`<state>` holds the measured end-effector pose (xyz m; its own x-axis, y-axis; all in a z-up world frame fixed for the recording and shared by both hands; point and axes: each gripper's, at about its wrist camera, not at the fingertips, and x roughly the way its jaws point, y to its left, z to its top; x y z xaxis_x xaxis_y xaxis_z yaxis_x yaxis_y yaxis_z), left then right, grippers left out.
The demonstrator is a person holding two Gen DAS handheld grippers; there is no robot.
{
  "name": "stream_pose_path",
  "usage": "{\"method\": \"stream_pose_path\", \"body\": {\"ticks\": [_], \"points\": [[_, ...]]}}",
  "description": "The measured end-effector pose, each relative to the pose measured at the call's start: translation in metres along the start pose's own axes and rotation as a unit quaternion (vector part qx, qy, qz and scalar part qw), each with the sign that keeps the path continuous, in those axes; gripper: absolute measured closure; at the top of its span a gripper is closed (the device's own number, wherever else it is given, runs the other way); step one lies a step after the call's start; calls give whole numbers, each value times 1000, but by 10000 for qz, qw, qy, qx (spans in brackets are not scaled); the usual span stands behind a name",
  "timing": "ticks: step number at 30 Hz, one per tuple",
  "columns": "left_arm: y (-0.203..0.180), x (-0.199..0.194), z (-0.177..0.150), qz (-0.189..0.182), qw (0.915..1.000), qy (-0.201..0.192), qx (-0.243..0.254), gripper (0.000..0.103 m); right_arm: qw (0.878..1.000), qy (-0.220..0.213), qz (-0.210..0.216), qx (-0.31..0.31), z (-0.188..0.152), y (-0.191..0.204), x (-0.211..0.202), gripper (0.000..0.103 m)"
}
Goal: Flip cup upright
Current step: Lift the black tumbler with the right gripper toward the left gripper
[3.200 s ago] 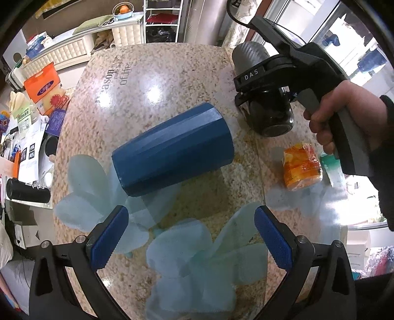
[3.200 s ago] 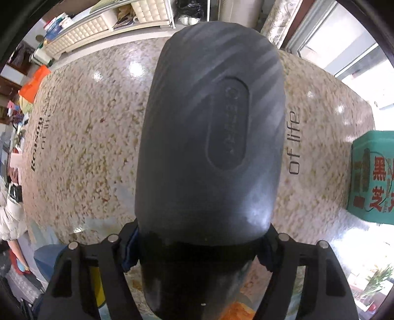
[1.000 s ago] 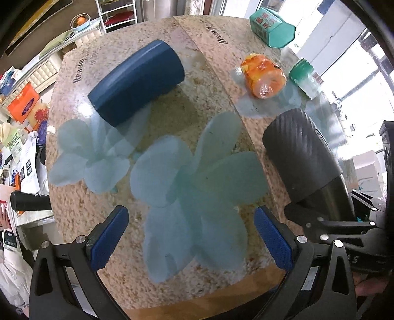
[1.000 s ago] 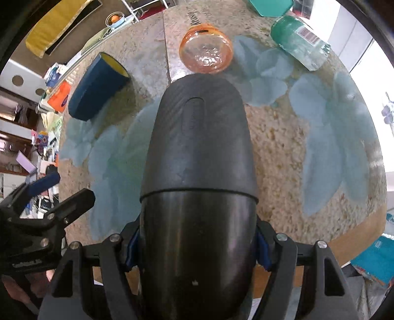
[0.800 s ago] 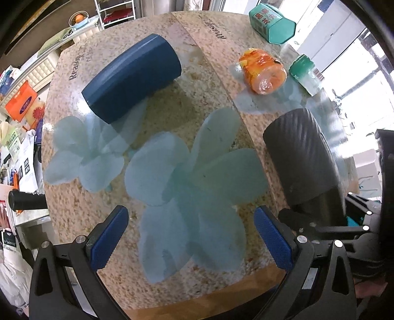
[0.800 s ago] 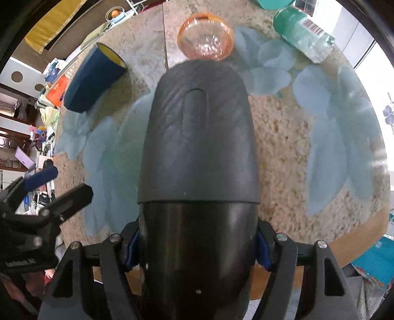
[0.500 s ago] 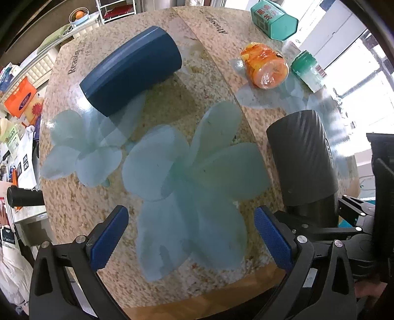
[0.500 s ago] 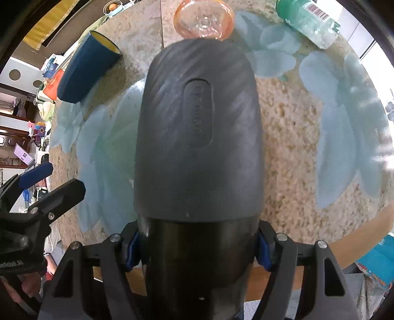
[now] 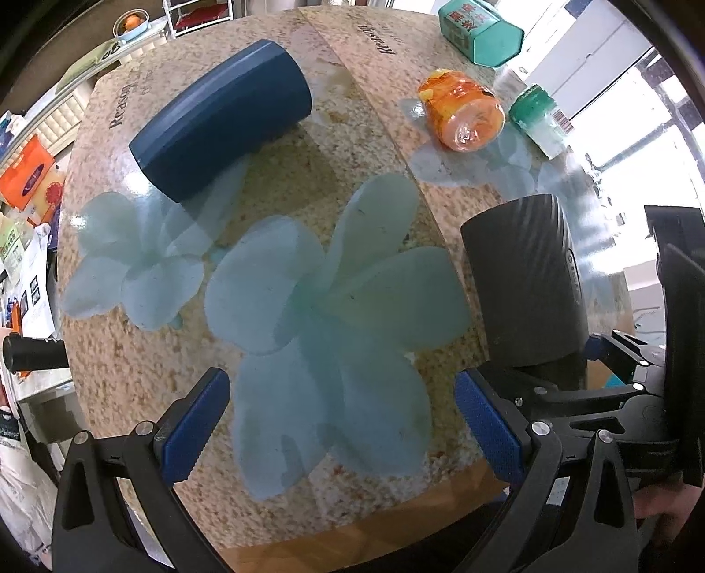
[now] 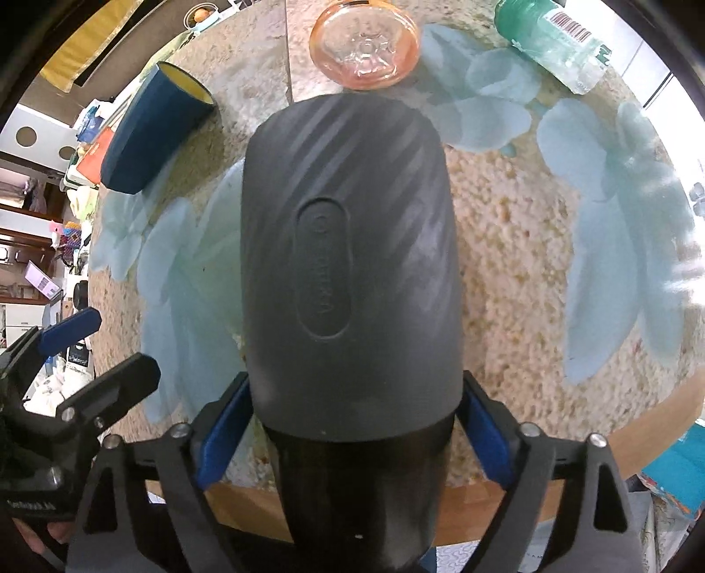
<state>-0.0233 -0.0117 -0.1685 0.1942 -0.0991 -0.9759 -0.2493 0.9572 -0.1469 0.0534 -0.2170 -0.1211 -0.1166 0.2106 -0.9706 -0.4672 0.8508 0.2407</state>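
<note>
A dark grey ribbed cup (image 10: 348, 264) fills the right wrist view; my right gripper (image 10: 352, 440) is shut on its glossy lower part, near the table's front edge. The left wrist view shows the same cup (image 9: 524, 282) at the right, tilted, held by the right gripper (image 9: 590, 379). A blue cup (image 9: 220, 119) lies on its side at the far left of the table; it also shows in the right wrist view (image 10: 150, 132) with a yellow inside. My left gripper (image 9: 339, 418) is open and empty above the front edge.
An orange plastic jar (image 9: 462, 114) and a green-capped bottle (image 9: 537, 119) lie on the granite table (image 9: 352, 145) at the far right. A green tin (image 9: 480, 31) stands at the far edge. Pale blue flower decals cover the middle. Cluttered shelves lie beyond the left edge.
My right gripper has swung the dark cup from lying along the table toward the front edge, tilting it more steeply. The left gripper has drawn back slightly. The blue cup has not moved.
</note>
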Motion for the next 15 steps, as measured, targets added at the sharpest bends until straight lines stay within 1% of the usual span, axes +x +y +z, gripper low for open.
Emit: {"method": "stream_pose_path", "body": {"ticks": [2,4,8,12,15], "points": [[0,-1,0,-31,10000,-10,-27,0,10000,-15,-50,18,1,-5,-2,0],[1,-3,0,-54,10000,-10,-42,0,10000,-26,-5,28,0,-7,-5,0],[-1,-9,-1,-312,9995,30,-89,0,10000,-83,-20,-18,-1,-8,-13,0],[-8,-19,1,-336,9994,-12,-74,0,9998,-178,-28,-9,-6,-15,-28,0],[-17,-29,5,-406,9991,-45,-76,0,9997,-240,37,62,-10,-29,-43,0]]}}
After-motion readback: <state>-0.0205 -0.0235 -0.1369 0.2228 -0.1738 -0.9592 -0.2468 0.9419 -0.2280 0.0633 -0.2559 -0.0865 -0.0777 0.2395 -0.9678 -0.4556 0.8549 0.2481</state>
